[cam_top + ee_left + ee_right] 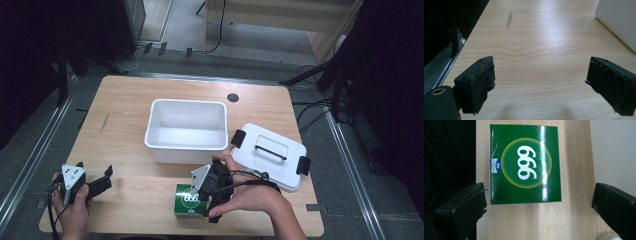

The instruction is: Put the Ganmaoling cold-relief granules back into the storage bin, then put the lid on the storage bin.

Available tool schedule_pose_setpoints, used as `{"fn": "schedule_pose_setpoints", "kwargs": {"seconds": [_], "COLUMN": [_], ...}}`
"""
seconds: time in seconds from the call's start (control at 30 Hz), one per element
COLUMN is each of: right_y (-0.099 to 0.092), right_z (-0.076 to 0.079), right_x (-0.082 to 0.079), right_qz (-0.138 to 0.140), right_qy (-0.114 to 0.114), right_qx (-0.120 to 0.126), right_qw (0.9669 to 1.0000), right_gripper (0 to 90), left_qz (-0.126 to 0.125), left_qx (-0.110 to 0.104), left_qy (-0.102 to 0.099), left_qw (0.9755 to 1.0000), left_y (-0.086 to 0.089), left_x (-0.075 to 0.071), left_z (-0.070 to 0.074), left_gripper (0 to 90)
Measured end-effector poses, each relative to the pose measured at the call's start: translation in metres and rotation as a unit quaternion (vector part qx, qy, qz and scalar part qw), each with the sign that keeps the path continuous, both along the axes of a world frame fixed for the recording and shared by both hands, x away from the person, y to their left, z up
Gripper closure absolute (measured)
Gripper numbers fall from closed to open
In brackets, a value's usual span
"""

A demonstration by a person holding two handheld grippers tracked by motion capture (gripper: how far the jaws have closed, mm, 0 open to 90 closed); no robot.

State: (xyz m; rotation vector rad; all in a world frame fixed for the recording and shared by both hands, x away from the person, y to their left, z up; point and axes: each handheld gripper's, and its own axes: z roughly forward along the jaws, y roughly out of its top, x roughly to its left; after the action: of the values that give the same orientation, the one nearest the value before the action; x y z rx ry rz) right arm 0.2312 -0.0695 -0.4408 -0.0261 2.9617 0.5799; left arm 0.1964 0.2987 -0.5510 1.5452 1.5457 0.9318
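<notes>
The green box [525,163] with the white 999 on top lies flat near the front edge of the wooden table [130,100], just in front of the white tub [186,131]. The right gripper [207,192] hangs right over it, jaws wide apart and not touching it. The tub's white lid [270,155] lies beside the tub, and the left gripper [95,185] waits far off at the table's left with its jaws wide apart too.

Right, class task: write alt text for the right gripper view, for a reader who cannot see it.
A green box printed with a white "999" in a yellow-ringed circle lies flat on the wooden table. The right gripper is above it, its two black jaws wide open. A white container wall stands along the right edge.
</notes>
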Motion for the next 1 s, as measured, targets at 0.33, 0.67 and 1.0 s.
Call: {"fn": "schedule_pose_setpoints", "kwargs": {"seconds": [0.33,0.67,1.0], "right_y": [0.013,0.024,0.030], "right_z": [-0.011,-0.026,-0.035], "right_x": [-0.002,-0.003,-0.001], "right_qz": [0.013,0.025,0.030], "right_qy": [0.003,0.016,0.016], "right_qx": [-0.018,-0.040,-0.049], "right_qw": [0.9997,0.9988,0.9982], "right_gripper": [0.0,0.0,12.2], "left_qz": [0.001,-0.001,-0.003], "left_qx": [-0.001,0.001,-0.001], "left_qy": [0.000,0.002,0.002], "left_qw": [1.0000,1.0000,1.0000], "left_y": [0.000,-0.002,-0.002], "left_x": [0.000,0.001,0.001], "left_z": [0.000,0.000,0.000], "left_gripper": [8.4,8.4,8.4]}}
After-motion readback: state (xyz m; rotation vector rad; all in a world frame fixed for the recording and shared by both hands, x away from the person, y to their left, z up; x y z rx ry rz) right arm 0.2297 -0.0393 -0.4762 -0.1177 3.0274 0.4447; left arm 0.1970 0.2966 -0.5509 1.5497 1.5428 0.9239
